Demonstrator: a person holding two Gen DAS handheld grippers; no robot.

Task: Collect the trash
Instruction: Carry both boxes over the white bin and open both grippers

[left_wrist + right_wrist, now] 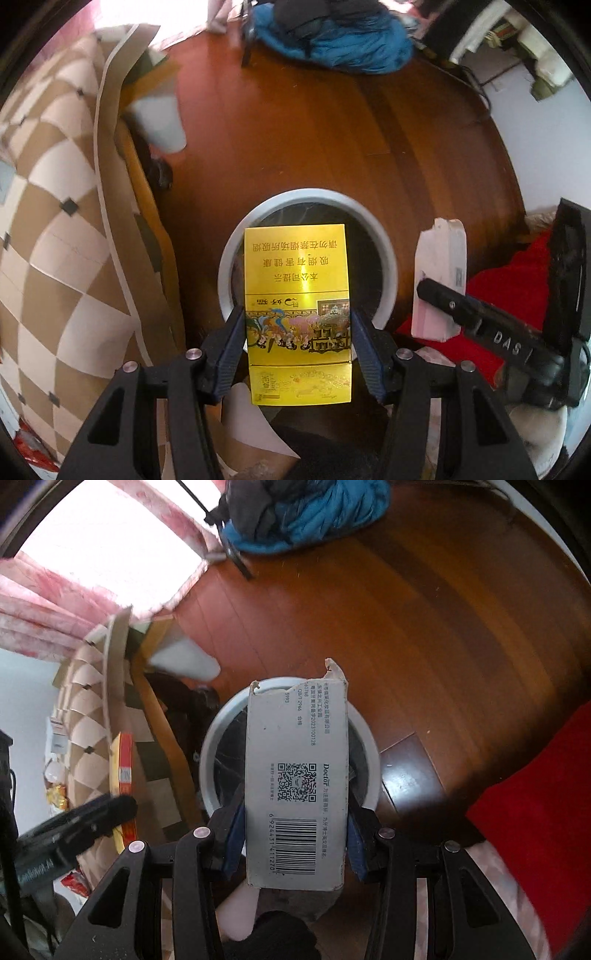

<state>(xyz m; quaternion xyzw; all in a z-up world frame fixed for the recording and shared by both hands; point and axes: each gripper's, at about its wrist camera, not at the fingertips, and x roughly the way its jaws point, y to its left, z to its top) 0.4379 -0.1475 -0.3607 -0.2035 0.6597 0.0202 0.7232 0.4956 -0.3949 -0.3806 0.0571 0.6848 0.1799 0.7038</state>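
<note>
We are at the drop step: our left gripper (297,343) clamps a yellow cigarette pack (297,295) by its sides and our right gripper (295,834) clamps a torn grey carton (297,775), both hanging above the open mouth of the white-rimmed bin (384,251) on the wooden floor (369,129). The next move looks like parting the fingers, one piece at a time. Each box overlaps the rim, so we should centre it first; the checkered table edge (110,221) crowds our left, while the floor beyond lies open.

You have Chinese warning lines "吸烟有害健康" on the yellow cigarette pack (297,314) — "DAS" on the right gripper (513,347); "Doctor", barcode 6924431411270 on the grey carton (297,786).
</note>
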